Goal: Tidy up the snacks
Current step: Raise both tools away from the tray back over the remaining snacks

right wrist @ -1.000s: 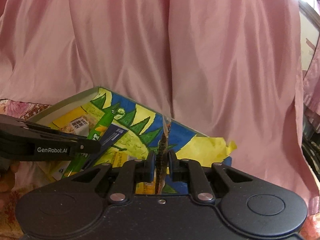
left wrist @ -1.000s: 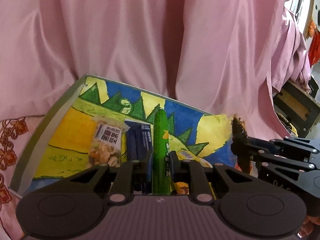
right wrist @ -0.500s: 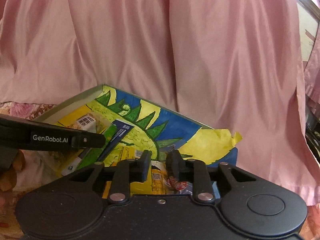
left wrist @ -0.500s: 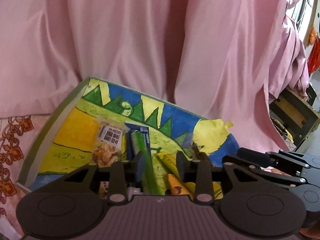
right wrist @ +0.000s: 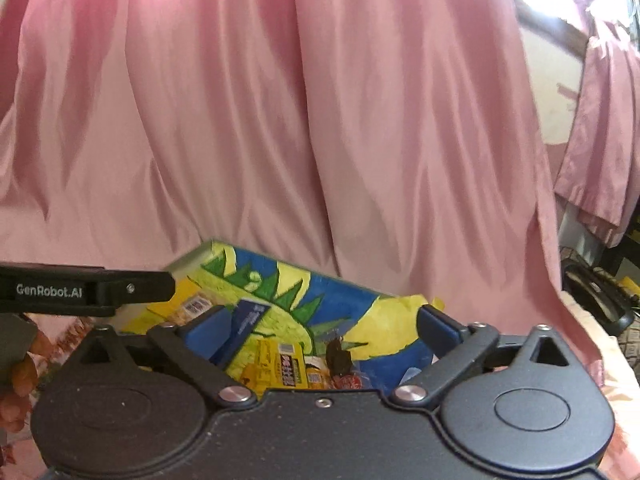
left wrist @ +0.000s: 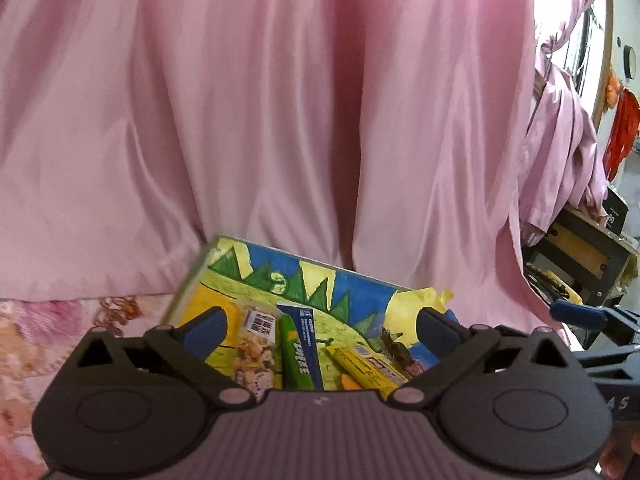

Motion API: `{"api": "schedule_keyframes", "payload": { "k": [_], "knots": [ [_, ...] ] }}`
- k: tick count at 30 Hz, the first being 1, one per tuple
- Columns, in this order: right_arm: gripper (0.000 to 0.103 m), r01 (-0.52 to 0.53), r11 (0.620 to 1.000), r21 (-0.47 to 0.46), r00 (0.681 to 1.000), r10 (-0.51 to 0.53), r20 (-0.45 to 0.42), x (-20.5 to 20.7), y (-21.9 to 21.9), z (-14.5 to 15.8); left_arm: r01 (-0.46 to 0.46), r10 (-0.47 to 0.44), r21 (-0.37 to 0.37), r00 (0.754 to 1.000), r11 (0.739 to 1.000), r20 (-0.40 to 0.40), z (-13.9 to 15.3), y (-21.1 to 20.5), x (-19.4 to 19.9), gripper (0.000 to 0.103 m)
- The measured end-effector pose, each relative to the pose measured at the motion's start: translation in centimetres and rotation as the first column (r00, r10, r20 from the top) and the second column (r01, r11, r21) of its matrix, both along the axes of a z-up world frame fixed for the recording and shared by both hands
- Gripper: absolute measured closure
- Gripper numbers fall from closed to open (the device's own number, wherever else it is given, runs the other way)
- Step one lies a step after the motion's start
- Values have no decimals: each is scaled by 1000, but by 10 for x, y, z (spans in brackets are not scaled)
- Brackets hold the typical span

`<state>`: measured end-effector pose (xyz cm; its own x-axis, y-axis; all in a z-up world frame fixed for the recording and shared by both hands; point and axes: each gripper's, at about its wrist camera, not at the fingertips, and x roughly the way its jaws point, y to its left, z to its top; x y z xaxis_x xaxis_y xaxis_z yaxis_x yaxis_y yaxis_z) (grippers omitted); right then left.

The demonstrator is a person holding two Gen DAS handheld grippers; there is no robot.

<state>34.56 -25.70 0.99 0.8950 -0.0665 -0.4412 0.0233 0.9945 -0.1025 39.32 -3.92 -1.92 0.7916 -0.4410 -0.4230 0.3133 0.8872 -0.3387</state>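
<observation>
A shallow box [left wrist: 360, 288] painted yellow, green and blue lies in front of the pink curtain; it also shows in the right wrist view [right wrist: 344, 300]. In it lie a green stick pack [left wrist: 294, 354], a dark blue pack [left wrist: 302, 318], a clear nut pack [left wrist: 256, 340], a yellow bar [left wrist: 366, 364] and a dark brown snack [left wrist: 394, 346]. My left gripper [left wrist: 320, 330] is open and empty above the box. My right gripper [right wrist: 324, 330] is open and empty; the brown snack [right wrist: 338, 356] and the yellow pack [right wrist: 276, 366] lie below it.
A pink curtain [left wrist: 280, 120] hangs right behind the box. A floral cloth [left wrist: 60, 320] covers the surface at the left. A dark wooden shelf unit [left wrist: 580, 256] stands at the far right. The left gripper's arm [right wrist: 80, 290] crosses the right wrist view at the left.
Both grippers have opened wide and pulled back. The green stick pack left my left gripper and the brown snack left my right one; both now lie in the box.
</observation>
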Motion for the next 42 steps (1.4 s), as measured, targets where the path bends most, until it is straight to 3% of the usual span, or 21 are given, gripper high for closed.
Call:
{"api": "schedule_keyframes", "payload": {
  "k": [10, 22, 31, 42],
  "knots": [
    [1, -32, 998, 59, 995, 27, 99, -69, 19, 31, -29, 21, 67, 994, 997, 109, 31, 35, -74, 0],
    [1, -65, 992, 105, 990, 51, 130, -162, 41, 40, -70, 55, 180, 995, 981, 84, 44, 75, -175, 0],
    [1, -111, 985, 133, 992, 101, 77, -229, 71, 29, -84, 70, 236, 995, 968, 66, 39, 87, -243, 0],
    [1, -96, 981, 166, 992, 109, -69, -259, 89, -11, -119, 136, 263, 989, 957, -48, -3, 107, -268, 0]
  ]
}}
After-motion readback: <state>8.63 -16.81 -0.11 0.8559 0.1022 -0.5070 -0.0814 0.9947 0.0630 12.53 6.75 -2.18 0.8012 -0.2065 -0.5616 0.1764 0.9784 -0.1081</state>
